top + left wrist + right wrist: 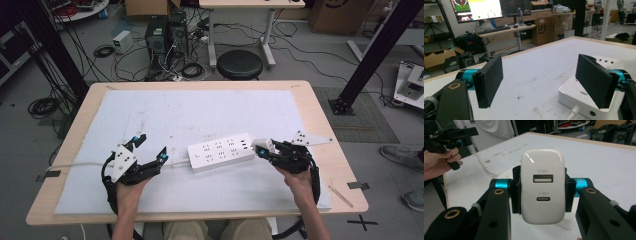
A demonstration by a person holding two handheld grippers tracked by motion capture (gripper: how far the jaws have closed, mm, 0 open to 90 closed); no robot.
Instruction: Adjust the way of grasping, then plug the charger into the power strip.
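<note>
Right gripper [541,192]: fingers pinching a white USB charger [542,186] by its sides, port face toward the gripper's camera; held just off the right end of the power strip [220,152].
Left gripper [150,148]: fingers spread wide, nothing between them; one finger [594,80] sits over the strip's cable end.
Power strip: white, lying flat near mid-bench, cable [75,165] trailing left.
Bench [320,125]: wooden top under a white mat [190,112], scuffed in places.

It was a robotics lab. Tangled black cables [150,60] littered the grey floor [310,65]. Lit monitors [477,8] and brown cardboard boxes [544,31] stood behind.
</note>
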